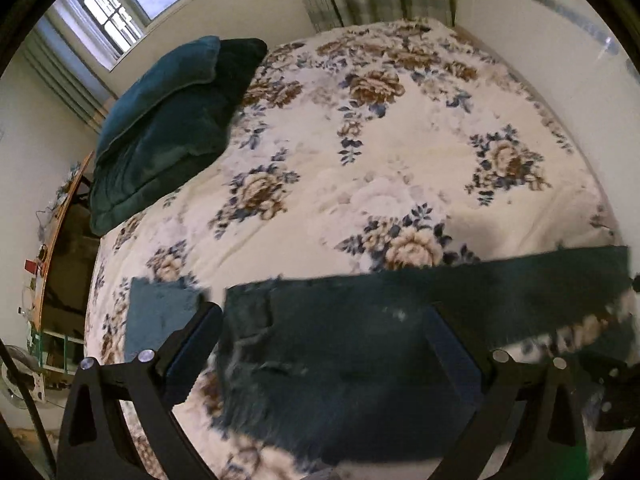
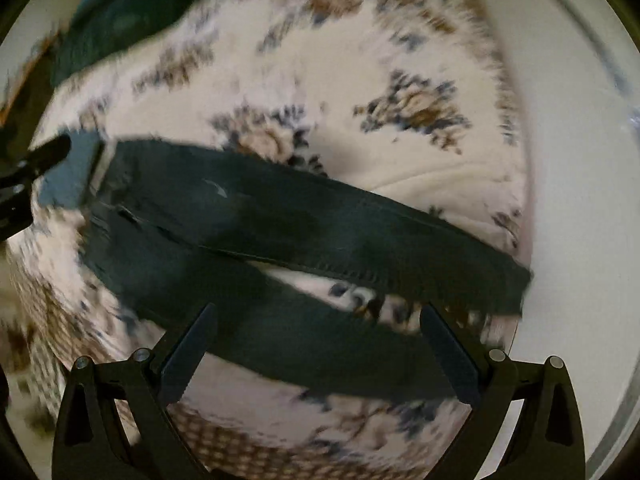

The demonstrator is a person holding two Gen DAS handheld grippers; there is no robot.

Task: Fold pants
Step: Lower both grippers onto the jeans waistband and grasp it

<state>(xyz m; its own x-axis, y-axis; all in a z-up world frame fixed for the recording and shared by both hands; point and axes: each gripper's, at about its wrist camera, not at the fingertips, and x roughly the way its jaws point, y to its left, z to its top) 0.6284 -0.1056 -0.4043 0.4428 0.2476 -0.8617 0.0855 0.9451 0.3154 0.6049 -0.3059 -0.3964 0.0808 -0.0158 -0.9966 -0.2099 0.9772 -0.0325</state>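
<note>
Flat, pants point(image 2: 280, 216) lengthwise across bed point(image 2: 400, 60).

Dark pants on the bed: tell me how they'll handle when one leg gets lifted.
The dark pants look floppy: both legs lie flat on the floral blanket, so a lifted leg would probably sag and drag. Likely not slippery on that fuzzy surface.

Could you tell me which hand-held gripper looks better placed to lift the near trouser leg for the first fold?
Probably the right hand-held gripper: open, with the near leg of the pants between its fingers. The left hand-held gripper is open by the waist.
</note>
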